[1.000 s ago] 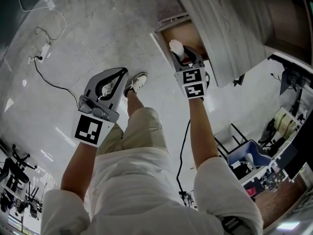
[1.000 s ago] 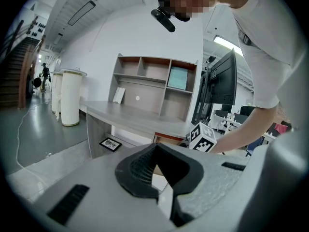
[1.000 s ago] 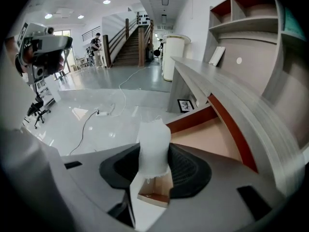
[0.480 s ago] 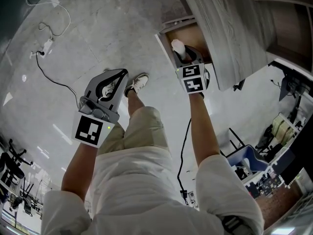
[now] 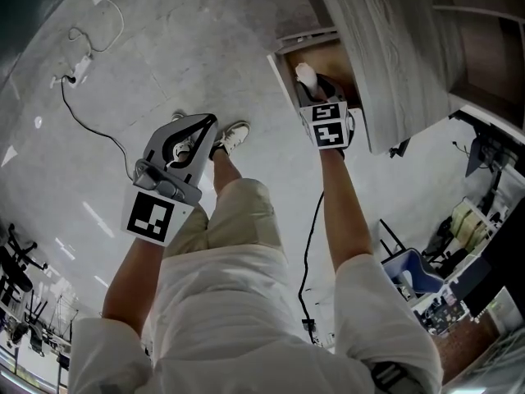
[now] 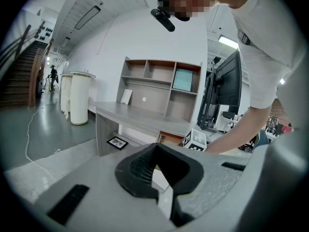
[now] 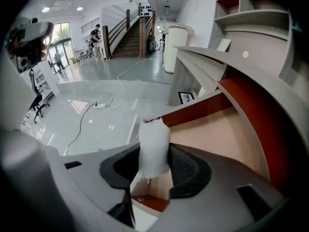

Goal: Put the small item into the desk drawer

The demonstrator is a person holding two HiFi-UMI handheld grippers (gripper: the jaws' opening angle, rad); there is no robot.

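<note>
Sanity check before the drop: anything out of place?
A framed picture sits on the floor by the desk, not on a shelf; a loose cable trails across the open floor. Otherwise nothing stands out.

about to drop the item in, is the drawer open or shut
Open. The drawer sticks out from under the desk, its floor showing beyond the white item in the right claw.

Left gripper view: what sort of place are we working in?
Probably an open-plan office or showroom hall: a grey desk with a cubby shelf unit on it, a wide polished floor, and a staircase off to the side.
</note>
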